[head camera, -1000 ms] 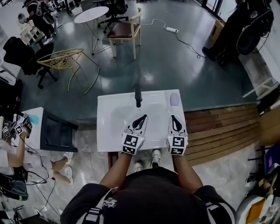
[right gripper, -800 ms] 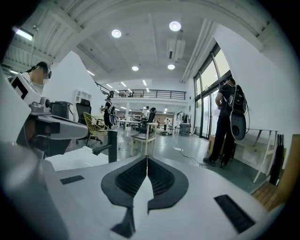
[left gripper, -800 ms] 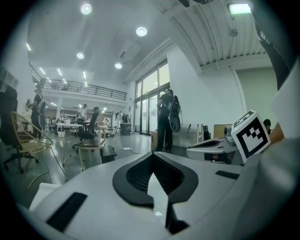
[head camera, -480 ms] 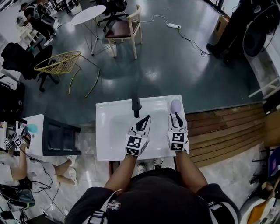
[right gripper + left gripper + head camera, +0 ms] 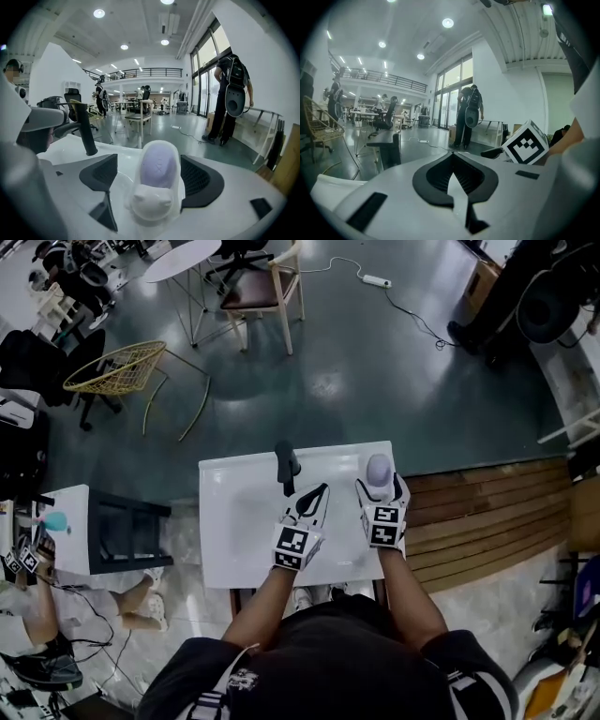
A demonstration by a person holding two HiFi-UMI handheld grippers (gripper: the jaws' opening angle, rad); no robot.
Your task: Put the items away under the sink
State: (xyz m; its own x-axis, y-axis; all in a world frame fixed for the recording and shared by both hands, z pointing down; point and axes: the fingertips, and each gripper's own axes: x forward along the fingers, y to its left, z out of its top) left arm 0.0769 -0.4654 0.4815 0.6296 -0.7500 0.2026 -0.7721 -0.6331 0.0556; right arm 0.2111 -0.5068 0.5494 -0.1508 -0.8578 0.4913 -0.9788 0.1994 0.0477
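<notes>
A translucent lavender bottle with a white eared cap stands at the back right corner of the white sink. My right gripper has just been opening its jaws. They now stand open on either side of the bottle, and I see a gap at the left pad. My left gripper is shut and empty over the basin, just right of the black faucet. In the left gripper view the left gripper has its pads together, with the right gripper's marker cube beside it.
A wooden platform adjoins the sink on the right. A dark side table stands at its left. Across the floor are a wooden chair, a yellow wire chair, a power strip and a standing person.
Both grippers have moved away from me over the sink. The right one reached the bottle and opened its jaws around it. The left one stayed shut.
</notes>
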